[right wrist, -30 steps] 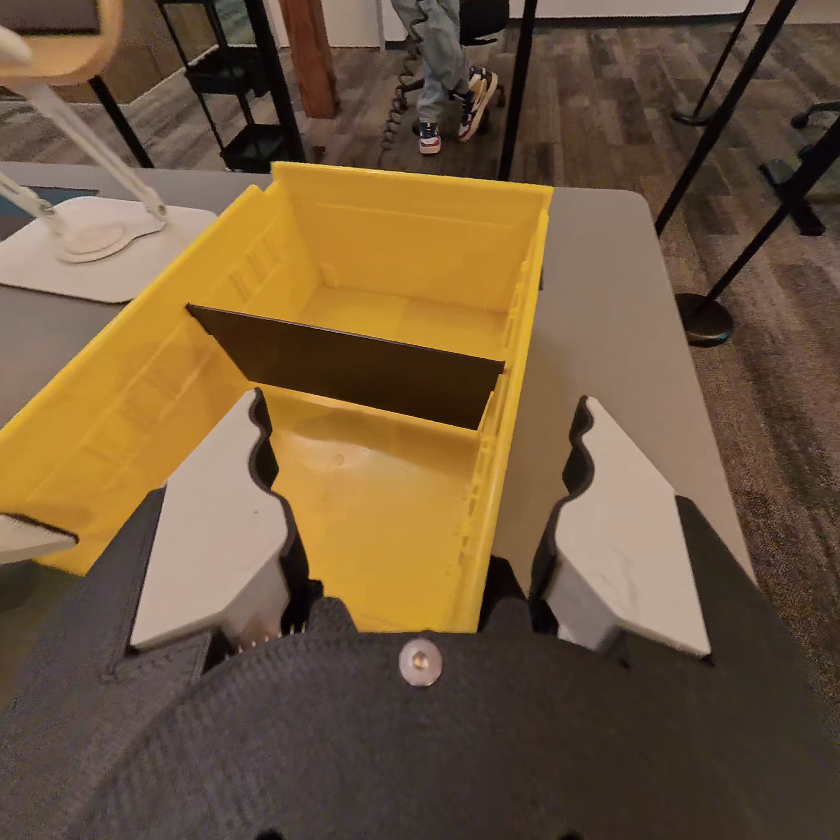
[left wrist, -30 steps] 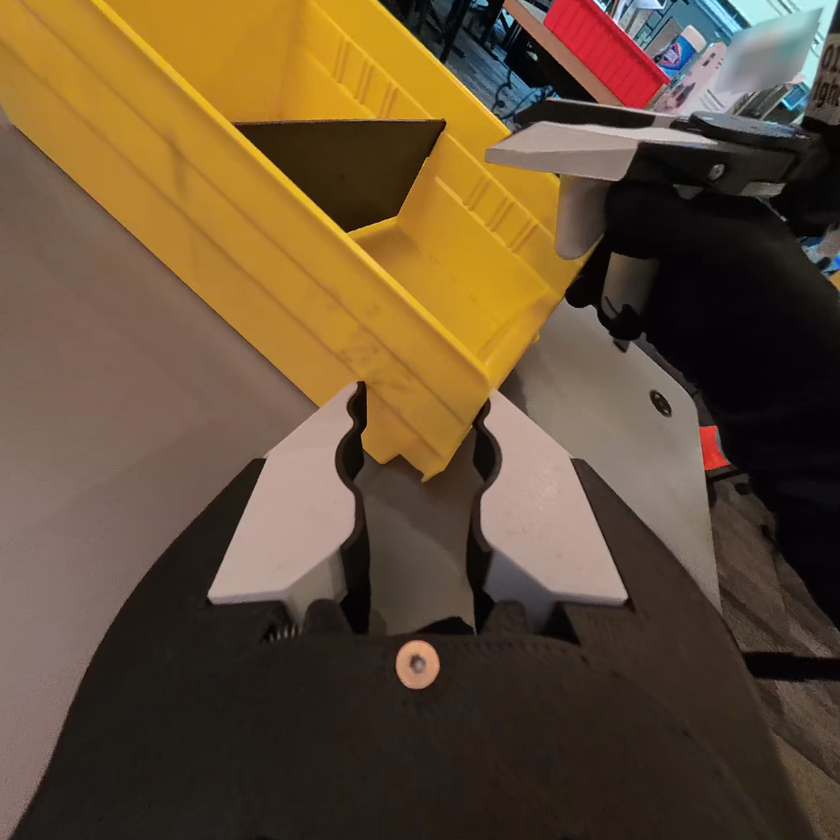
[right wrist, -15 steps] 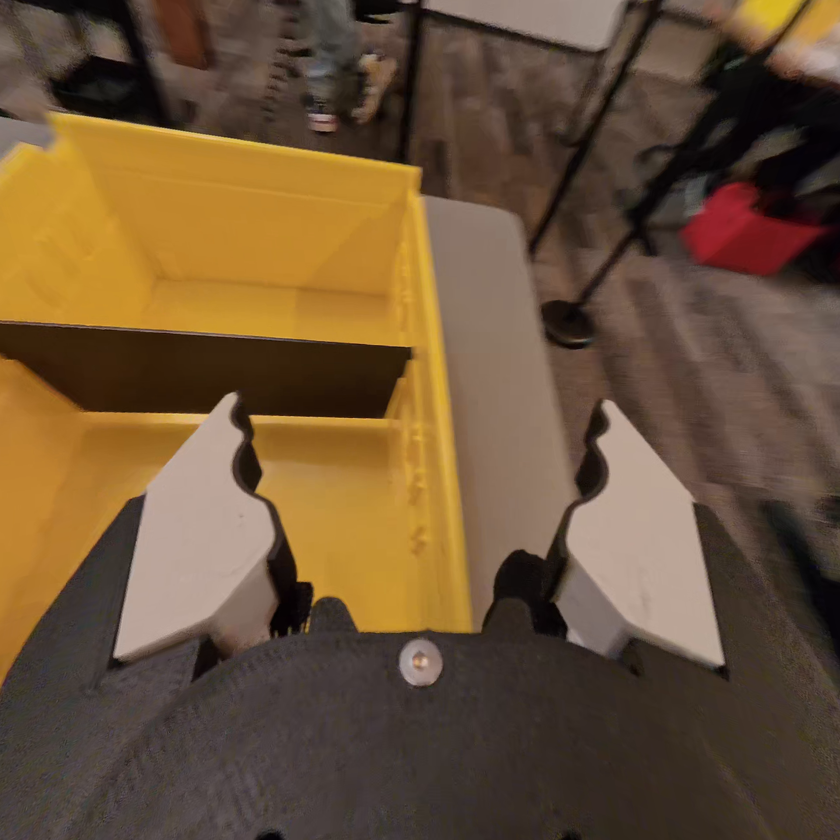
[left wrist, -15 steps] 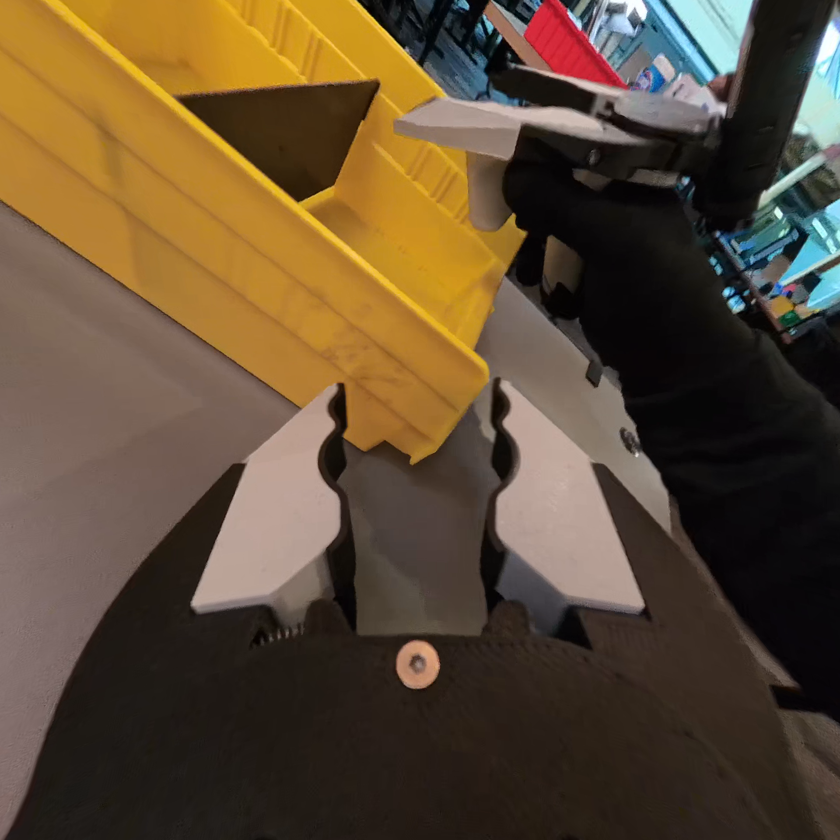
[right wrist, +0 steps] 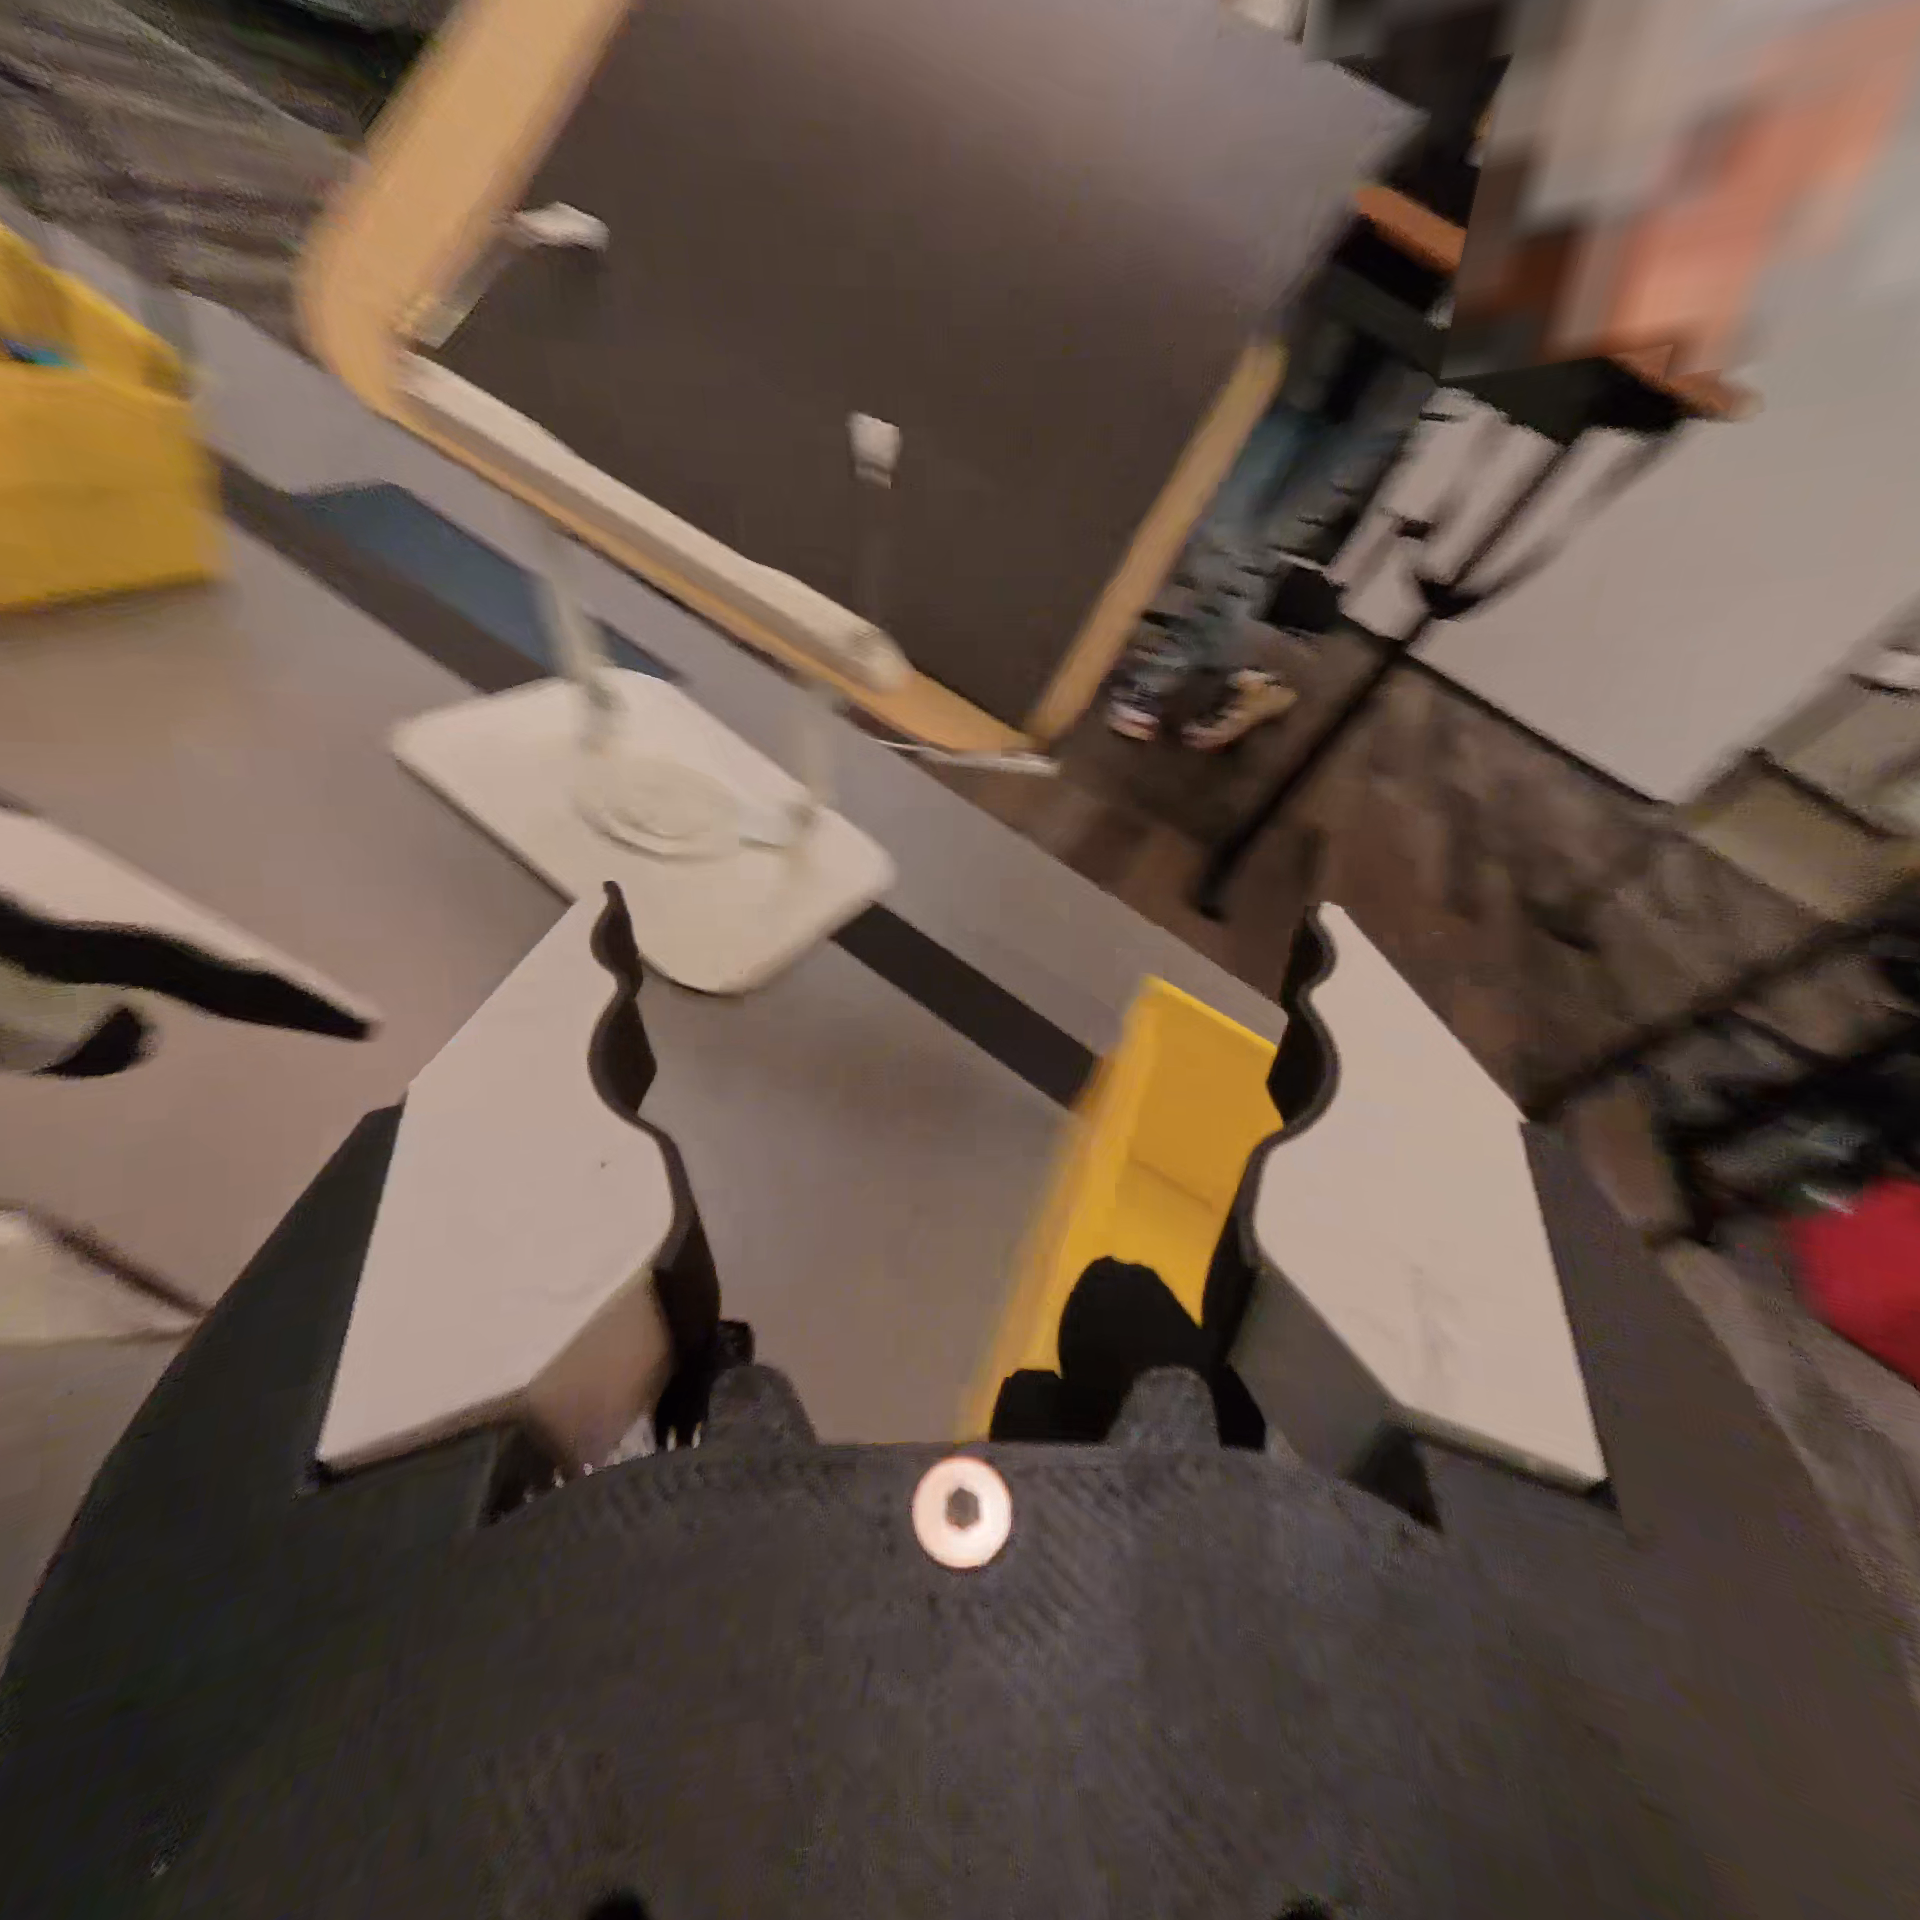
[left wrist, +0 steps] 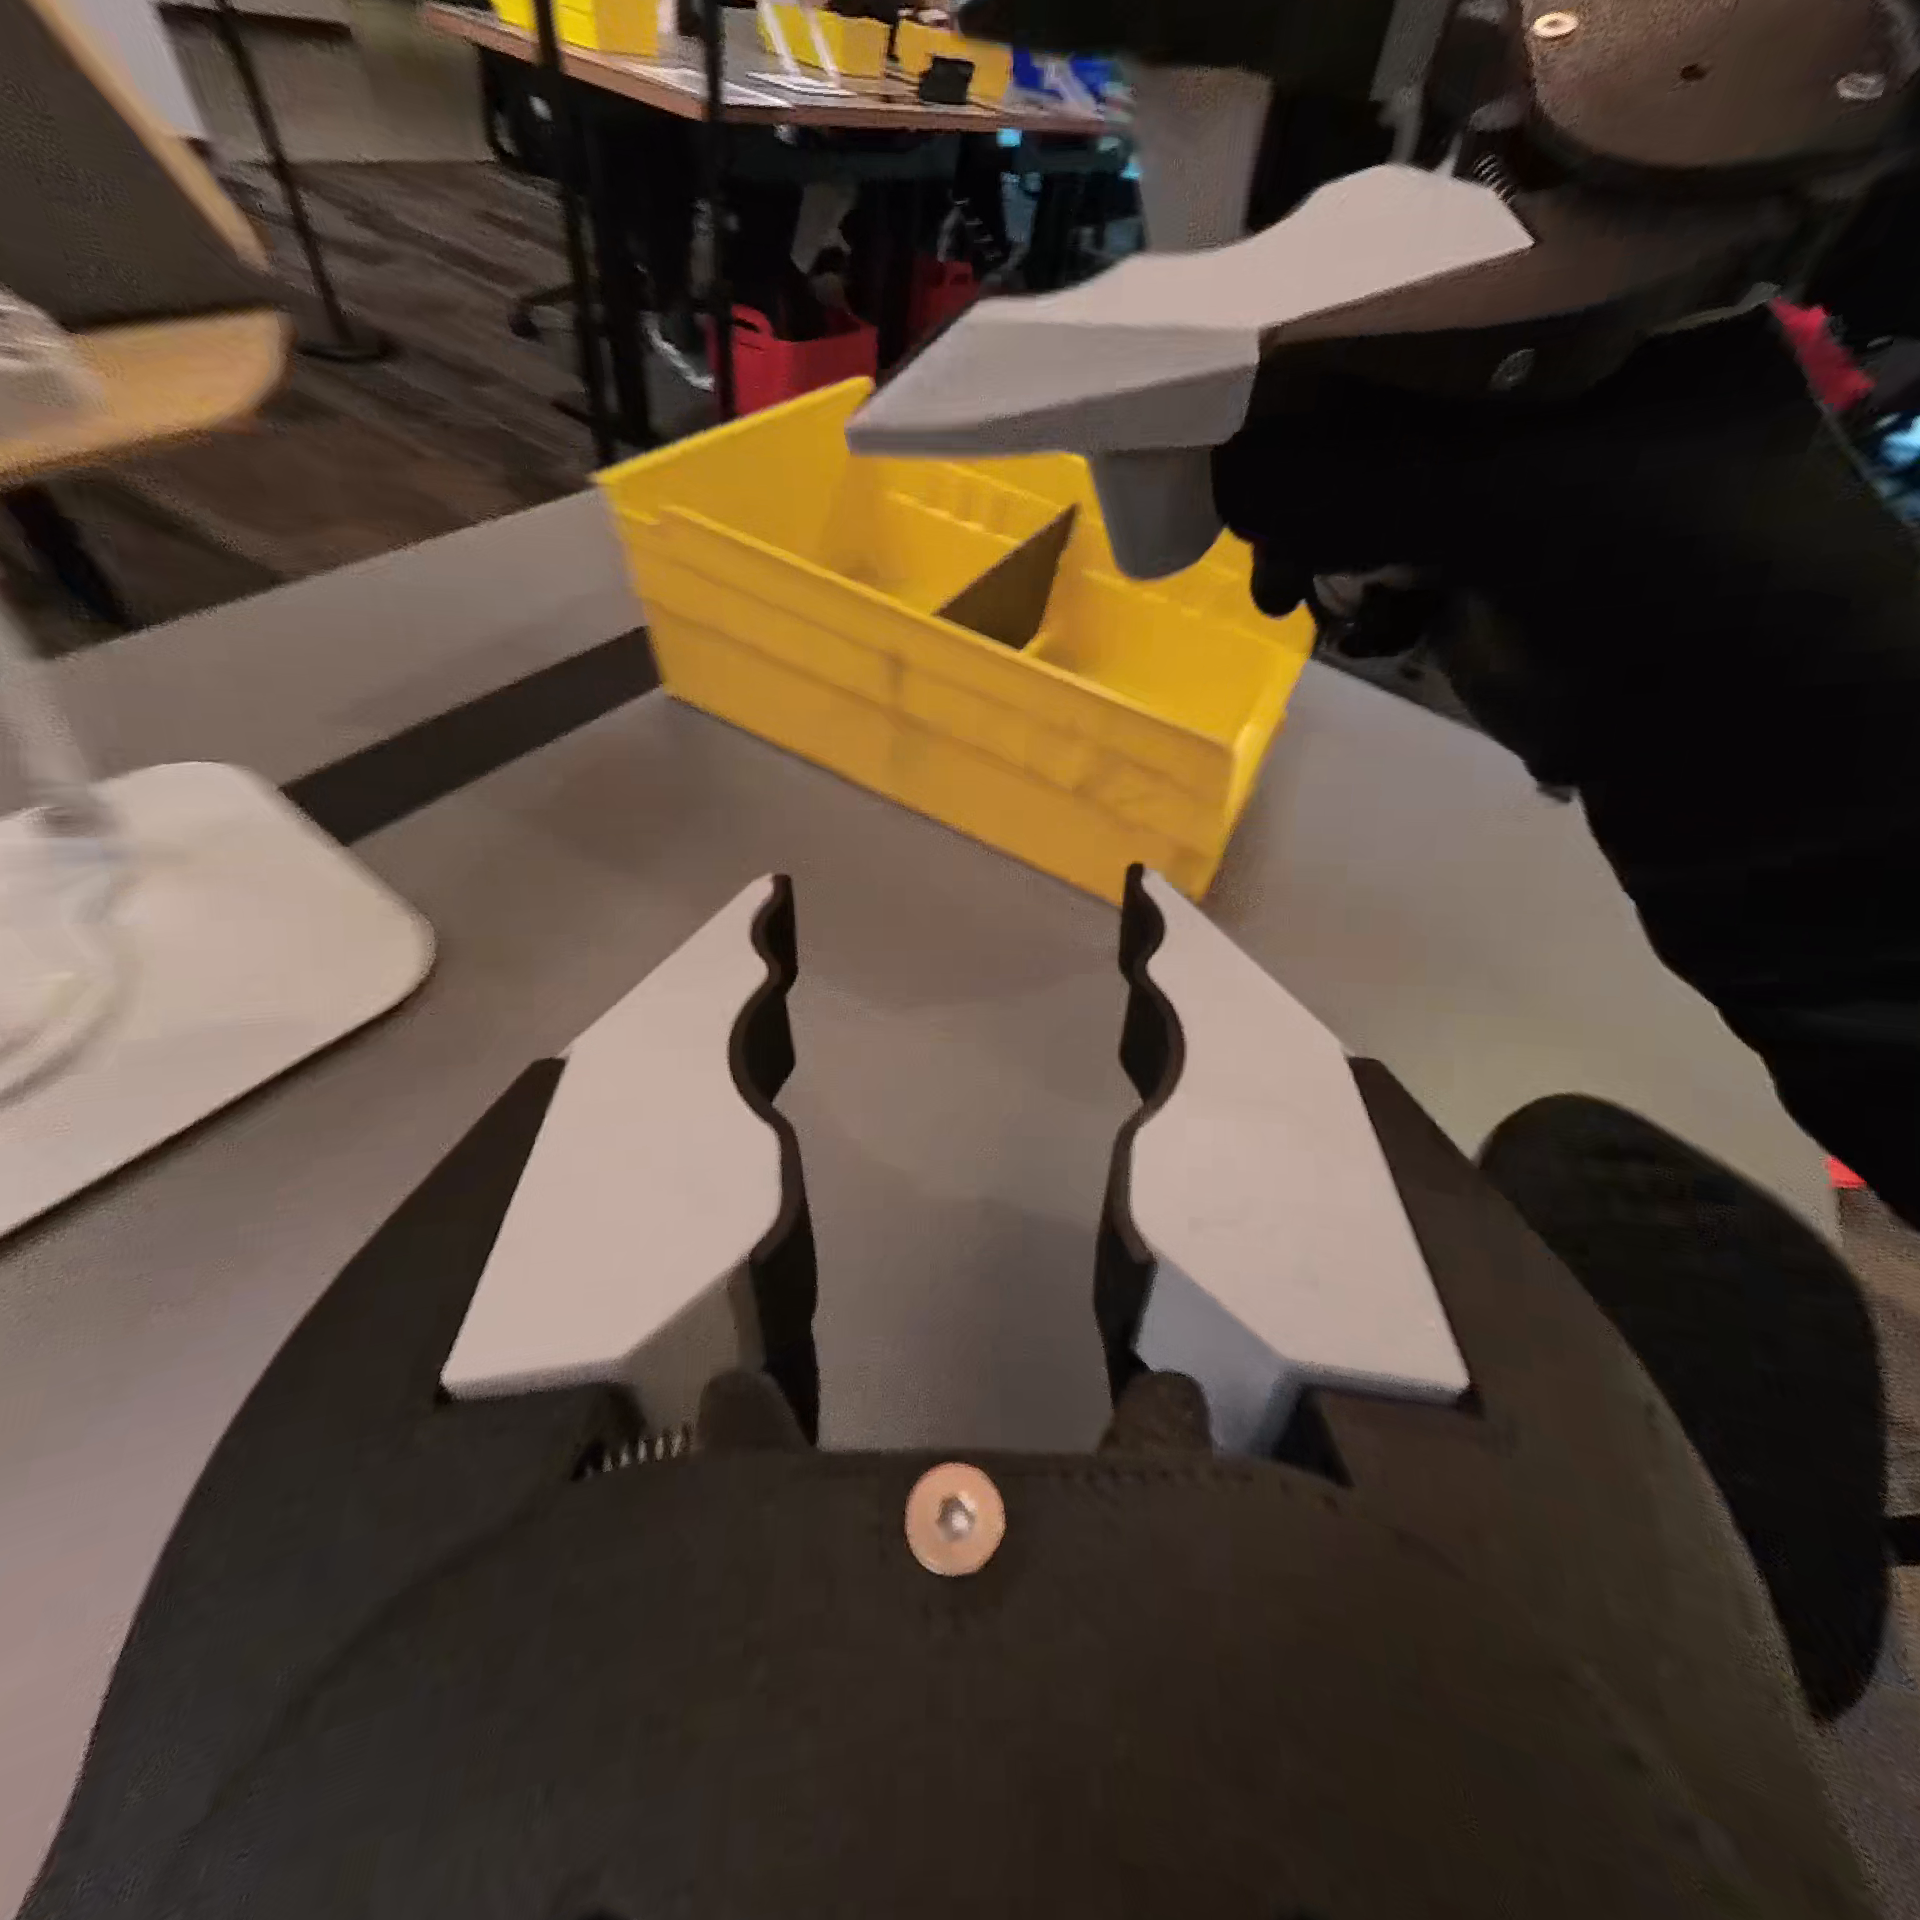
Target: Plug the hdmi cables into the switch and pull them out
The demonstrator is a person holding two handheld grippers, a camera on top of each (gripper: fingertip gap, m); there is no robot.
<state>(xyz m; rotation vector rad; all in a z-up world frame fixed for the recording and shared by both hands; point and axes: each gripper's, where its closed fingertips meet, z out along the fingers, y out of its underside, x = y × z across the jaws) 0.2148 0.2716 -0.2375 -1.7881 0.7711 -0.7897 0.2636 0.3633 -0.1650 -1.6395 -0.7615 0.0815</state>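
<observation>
No HDMI cable or switch shows in either view. My left gripper (left wrist: 956, 894) is open and empty, low over the grey table (left wrist: 520, 883), a short way in front of a yellow bin (left wrist: 935, 717) with a dark divider. My right gripper (right wrist: 961, 909) is open and empty, above the table beside the bin's corner (right wrist: 1174, 1122). In the left wrist view, one of the right gripper's fingers (left wrist: 1143, 343) hangs above the bin, held by a black-gloved hand (left wrist: 1558, 623). One of the left gripper's fingers (right wrist: 94, 894) shows at the left edge of the right wrist view.
A white stand base (right wrist: 644, 821) (left wrist: 156, 987) sits on the table and carries a tilted dark board with a wooden edge (right wrist: 935, 312). A second yellow bin (right wrist: 83, 488) is at the far left. A person's legs (right wrist: 1195, 644) stand on the floor beyond.
My left gripper has pulled back from the bin's corner and opened wider. My right gripper has swung left, from above the bin's inside to face the white stand. Both views are blurred.
</observation>
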